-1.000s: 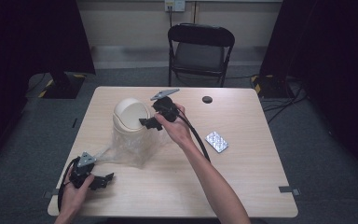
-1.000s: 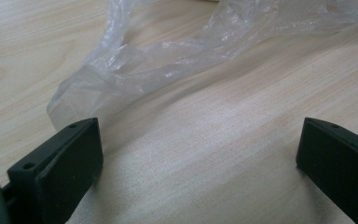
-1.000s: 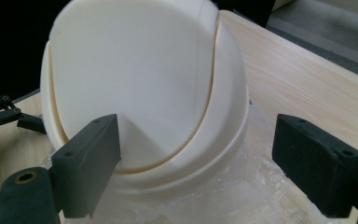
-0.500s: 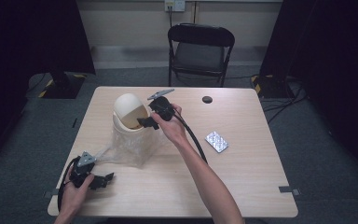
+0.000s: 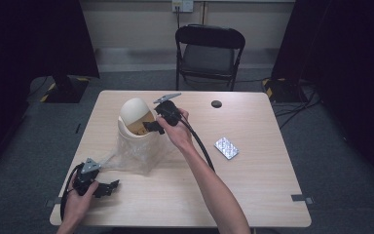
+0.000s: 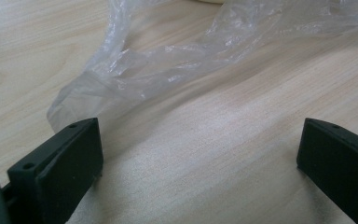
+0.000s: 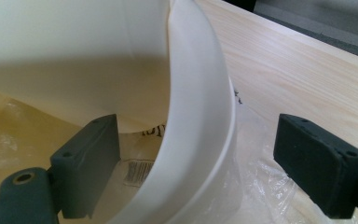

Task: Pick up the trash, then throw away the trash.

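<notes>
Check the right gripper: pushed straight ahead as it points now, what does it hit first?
Likely the white bin's rim, already between the open jaws of the right gripper. One jaw is inside the bin, one outside over the plastic bag.

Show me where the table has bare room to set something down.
Free: the near right corner of the table, below the blister pack, and the far right past the black cap. Crowded: the left, with bin, plastic bag and both grippers.

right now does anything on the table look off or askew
Yes. The white bin has its swing lid tipped open, and its clear plastic liner hangs outside, trailing loose across the table toward the left hand-held gripper. The right hand-held gripper straddles the bin's rim, jaws open.
</notes>
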